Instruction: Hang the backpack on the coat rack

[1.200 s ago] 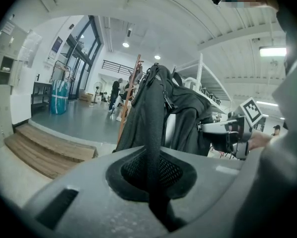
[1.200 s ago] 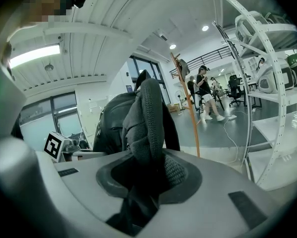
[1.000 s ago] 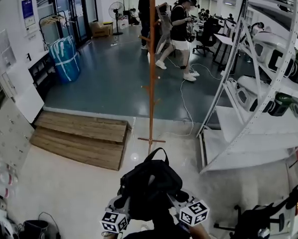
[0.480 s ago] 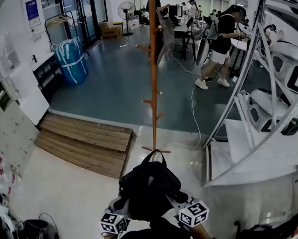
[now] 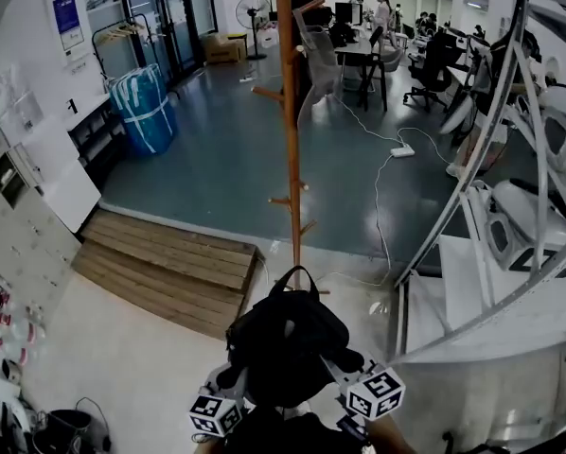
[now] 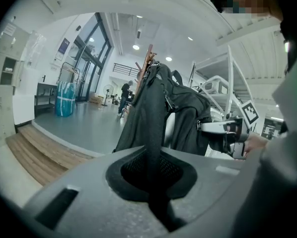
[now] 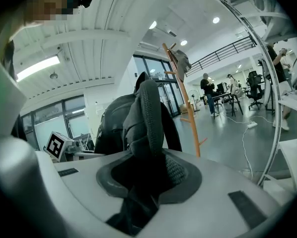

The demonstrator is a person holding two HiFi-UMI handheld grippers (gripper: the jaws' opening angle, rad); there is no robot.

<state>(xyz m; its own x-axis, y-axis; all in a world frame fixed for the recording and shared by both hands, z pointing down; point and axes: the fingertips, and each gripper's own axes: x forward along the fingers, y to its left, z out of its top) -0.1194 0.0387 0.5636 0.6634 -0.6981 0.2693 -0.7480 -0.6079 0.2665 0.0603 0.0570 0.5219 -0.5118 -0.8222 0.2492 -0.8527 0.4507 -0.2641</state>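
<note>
Grey office floor (image 5: 217,149) lies before us, with the wooden coat rack (image 5: 288,112) standing just beyond. We hold the black backpack (image 5: 283,343) up in front of it. Our left claw (image 6: 152,175) pinches the backpack by a strap (image 6: 151,123), and our right claw (image 7: 144,177) pinches its padded fabric.

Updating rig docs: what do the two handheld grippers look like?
Left gripper and right gripper: pale grey moulded bodies, each with a black mesh-textured recess in the middle. Each carries a white cube with black square markers: left, right.
</note>
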